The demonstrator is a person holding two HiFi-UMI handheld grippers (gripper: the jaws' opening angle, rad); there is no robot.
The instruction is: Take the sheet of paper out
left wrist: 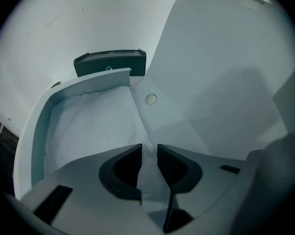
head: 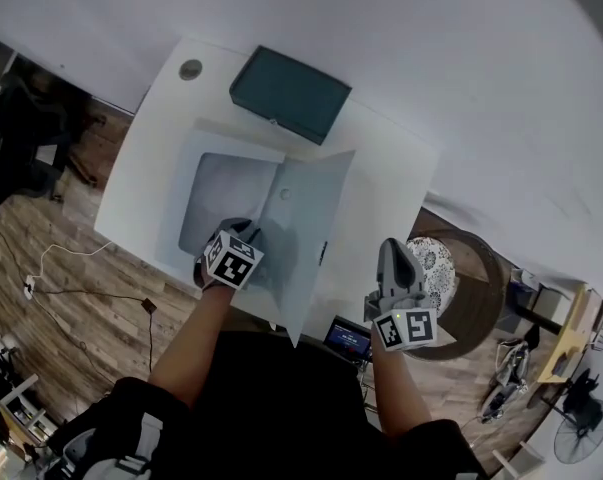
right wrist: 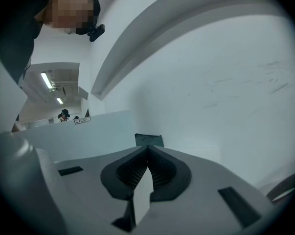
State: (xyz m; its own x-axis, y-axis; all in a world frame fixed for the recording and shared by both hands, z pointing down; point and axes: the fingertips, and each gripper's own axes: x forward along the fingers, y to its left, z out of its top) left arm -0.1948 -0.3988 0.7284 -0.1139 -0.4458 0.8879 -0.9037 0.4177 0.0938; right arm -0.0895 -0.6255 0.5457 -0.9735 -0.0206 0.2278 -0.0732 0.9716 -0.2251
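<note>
Over the open folder, the left hand-held gripper hangs jaws apart, the right hand-held gripper pinching the flap.

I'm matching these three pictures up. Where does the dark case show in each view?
Head view: the dark case is at top centre, behind the open box.
Left gripper view: upper left of centre, behind the box's far wall.
Right gripper view: a small dark patch just below centre.
Shared landmark: the raised white lid, in all three.
</note>
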